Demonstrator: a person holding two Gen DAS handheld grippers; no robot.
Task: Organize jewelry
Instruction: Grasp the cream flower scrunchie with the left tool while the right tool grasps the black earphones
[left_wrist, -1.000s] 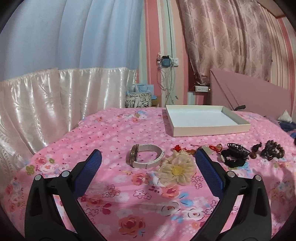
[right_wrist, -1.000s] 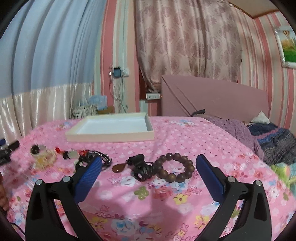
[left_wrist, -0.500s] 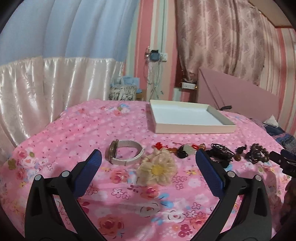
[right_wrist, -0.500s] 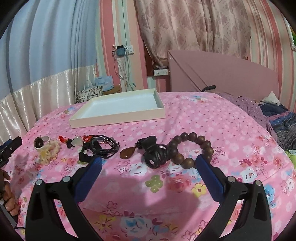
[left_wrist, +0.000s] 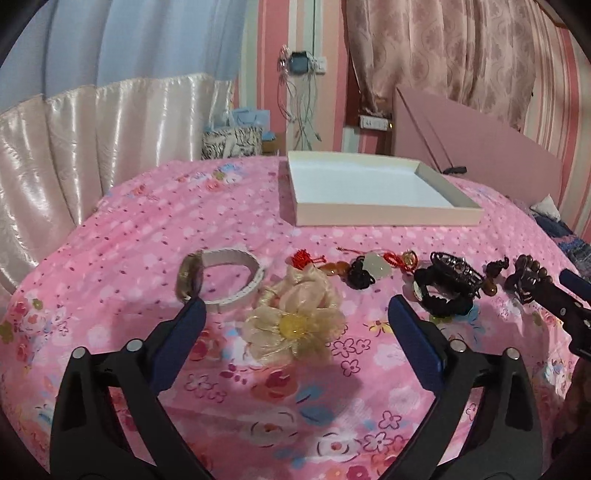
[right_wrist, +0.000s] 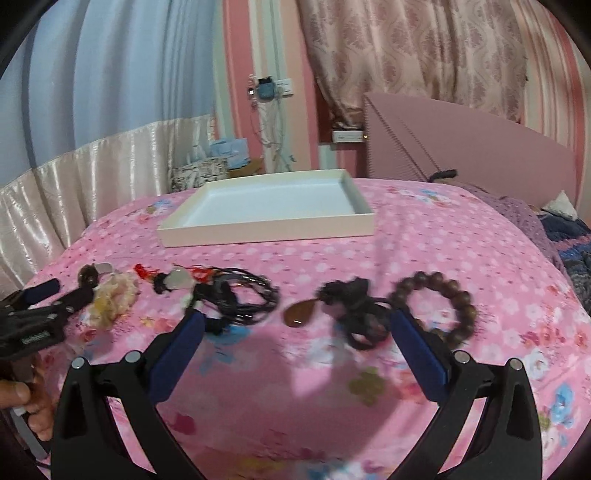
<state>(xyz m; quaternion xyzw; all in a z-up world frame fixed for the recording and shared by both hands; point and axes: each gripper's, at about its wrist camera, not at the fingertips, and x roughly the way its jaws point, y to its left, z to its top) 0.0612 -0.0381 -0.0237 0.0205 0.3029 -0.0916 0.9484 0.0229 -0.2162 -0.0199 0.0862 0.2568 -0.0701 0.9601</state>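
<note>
Jewelry lies in a row on the pink floral bedspread. In the left wrist view: a white-strapped watch (left_wrist: 218, 280), a cream fabric flower (left_wrist: 295, 321), a red-corded pendant (left_wrist: 373, 264), a black bracelet bundle (left_wrist: 447, 284). My left gripper (left_wrist: 295, 332) is open and empty, its jaws either side of the flower. In the right wrist view: a black cord bundle (right_wrist: 240, 299), a brown teardrop pendant (right_wrist: 301, 314), a black hair clip (right_wrist: 360, 314), a brown bead bracelet (right_wrist: 439, 306). My right gripper (right_wrist: 295, 332) is open and empty, just short of the pendant and clip.
A shallow white box (left_wrist: 369, 192) sits open and empty behind the row; it also shows in the right wrist view (right_wrist: 266, 214). A pink headboard (right_wrist: 461, 147) stands at the back right. Satin curtains (left_wrist: 92, 147) hang along the left.
Both grippers have moved forward and lower toward the jewelry. The flower now sits between the left jaws, and the pendant and clip lie close before the right jaws.
</note>
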